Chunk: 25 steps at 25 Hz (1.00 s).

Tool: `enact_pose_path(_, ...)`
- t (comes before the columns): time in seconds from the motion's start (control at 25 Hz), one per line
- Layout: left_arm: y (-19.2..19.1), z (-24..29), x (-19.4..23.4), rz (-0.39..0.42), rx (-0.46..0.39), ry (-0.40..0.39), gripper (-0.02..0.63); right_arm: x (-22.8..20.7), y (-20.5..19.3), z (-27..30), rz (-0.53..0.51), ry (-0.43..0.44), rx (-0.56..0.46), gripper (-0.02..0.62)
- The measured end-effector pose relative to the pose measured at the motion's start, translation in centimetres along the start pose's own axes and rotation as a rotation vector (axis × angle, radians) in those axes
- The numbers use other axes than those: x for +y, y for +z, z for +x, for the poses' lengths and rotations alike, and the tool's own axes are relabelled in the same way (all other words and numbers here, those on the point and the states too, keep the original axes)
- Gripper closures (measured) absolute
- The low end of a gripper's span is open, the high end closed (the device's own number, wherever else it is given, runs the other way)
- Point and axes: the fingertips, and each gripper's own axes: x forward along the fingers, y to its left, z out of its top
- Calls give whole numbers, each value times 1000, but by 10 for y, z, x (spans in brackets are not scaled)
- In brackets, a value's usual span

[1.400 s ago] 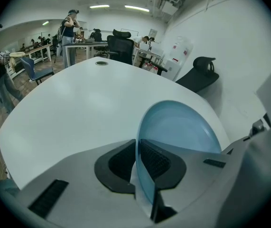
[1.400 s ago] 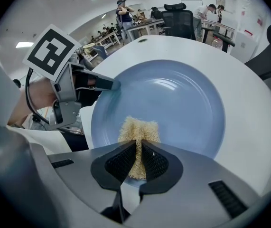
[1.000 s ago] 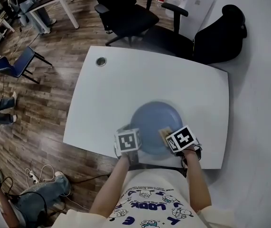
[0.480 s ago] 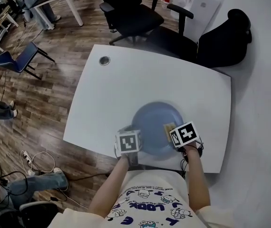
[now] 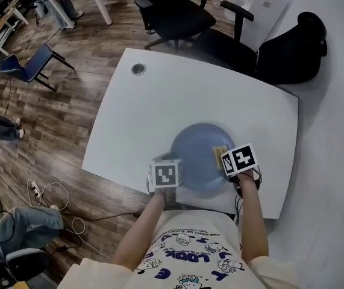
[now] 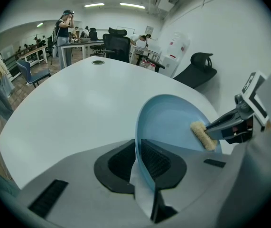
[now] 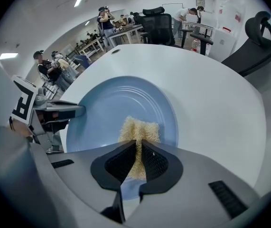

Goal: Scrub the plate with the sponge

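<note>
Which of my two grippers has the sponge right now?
The right gripper: its jaws pinch the tan sponge on the blue plate. The left gripper, its jaws just loosened slightly, holds the plate's rim instead.

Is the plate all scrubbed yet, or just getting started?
Done: the left gripper, its fingers just eased slightly wider, pinches the blue plate by its rim, steadying it. In hand: the right gripper holds the yellow sponge against the plate's inside. Left: more scrubbing; no suds or dirt show, so cleanliness can't be judged.

Smooth matt plate (image 7: 111,103), rough fibrous sponge (image 7: 140,129)
</note>
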Motion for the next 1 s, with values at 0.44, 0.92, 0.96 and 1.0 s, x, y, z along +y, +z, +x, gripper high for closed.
enact_pose_path(0.44,0,2,-2,13,7,-14,563,-14,22,3,34,-7,-40,549)
enact_pose_path(0.92,-4,5,-2,-22,7,-39,563,-16,43,12,33,-63,-83,549)
enact_pose_path(0.96,-4,5,-2,-23,7,-39,563,-16,45,12,31,-70,-86,549)
enact_pose_path(1.0,-3,5,-1,-22,7,-35,563,-16,47,12,28,-77,-87,549)
